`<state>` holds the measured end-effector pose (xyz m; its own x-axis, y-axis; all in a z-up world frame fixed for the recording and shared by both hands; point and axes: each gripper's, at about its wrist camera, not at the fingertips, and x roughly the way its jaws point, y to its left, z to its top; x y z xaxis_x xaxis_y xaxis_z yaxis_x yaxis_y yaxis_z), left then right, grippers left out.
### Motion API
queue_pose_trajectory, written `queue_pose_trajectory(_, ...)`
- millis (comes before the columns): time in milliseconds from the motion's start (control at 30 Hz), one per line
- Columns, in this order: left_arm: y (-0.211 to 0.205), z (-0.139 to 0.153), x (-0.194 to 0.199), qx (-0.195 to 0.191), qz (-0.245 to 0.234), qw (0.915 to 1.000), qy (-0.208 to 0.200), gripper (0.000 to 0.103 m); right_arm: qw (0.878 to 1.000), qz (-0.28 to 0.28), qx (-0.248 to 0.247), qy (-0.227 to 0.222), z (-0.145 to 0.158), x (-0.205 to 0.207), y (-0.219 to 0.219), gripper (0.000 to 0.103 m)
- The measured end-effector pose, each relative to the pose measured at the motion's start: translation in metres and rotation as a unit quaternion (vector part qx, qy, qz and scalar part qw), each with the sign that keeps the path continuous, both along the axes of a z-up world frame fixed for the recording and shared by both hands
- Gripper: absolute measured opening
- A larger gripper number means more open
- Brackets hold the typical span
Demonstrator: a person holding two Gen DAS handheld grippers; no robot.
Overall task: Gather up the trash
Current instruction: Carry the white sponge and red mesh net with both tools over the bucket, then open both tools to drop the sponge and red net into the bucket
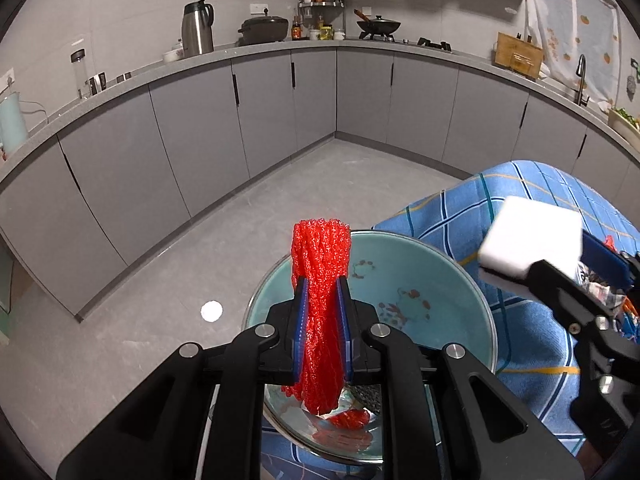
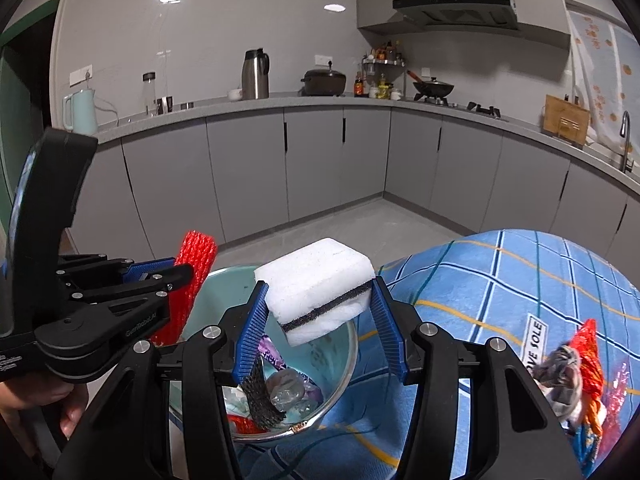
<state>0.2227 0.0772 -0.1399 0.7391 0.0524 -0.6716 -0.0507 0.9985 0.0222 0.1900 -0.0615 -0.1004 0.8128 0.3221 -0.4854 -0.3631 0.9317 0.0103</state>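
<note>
My left gripper (image 1: pixel 323 280) is shut on a red foam net sleeve (image 1: pixel 320 256) and holds it upright over a teal bowl (image 1: pixel 440 280). The net's lower end hangs down into the bowl. My right gripper (image 2: pixel 320 284) is shut on a white foam block (image 2: pixel 316 276) with a black stripe, held above the same bowl (image 2: pixel 344 344). Inside the bowl lie wrappers (image 2: pixel 280 384), a black mesh piece (image 2: pixel 260 400) and red scraps. In the right wrist view the left gripper (image 2: pixel 182 268) and its red net (image 2: pixel 196 264) are at the left.
The bowl stands on a blue plaid tablecloth (image 2: pixel 520 280). More crumpled trash (image 2: pixel 576 372) and a printed label (image 2: pixel 534 344) lie on the cloth to the right. A hand (image 2: pixel 24 400) grips the left tool. Grey cabinets (image 1: pixel 280 100) and floor (image 1: pixel 200 260) lie beyond.
</note>
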Motion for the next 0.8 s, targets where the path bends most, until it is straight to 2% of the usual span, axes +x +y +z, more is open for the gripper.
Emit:
queue_pose_trajectory(533,0.002,-0.012,0.004,0.000,-0.002,0.9999,0.011,0.017,0.999,0.017,-0.009,0.028,-0.021,0.015,0.013,0.053)
queue_pose_trajectory(733,0.003,-0.012,0.004,0.002,-0.006,0.9999,0.014,0.018,0.999,0.021,-0.012,0.035,-0.028,0.016,0.011,0.058)
queue_pose_trajectory(767,0.003,-0.012,0.004,0.003,-0.003,0.9999,0.013,0.025,0.999,0.019,-0.013,0.034,-0.029,0.015,0.010,0.060)
queue_pose_trajectory(800,0.004,-0.011,0.004,0.005,0.001,0.9999,0.011,0.040,0.999,0.017,-0.010,0.037,-0.030,0.016,0.008,0.064)
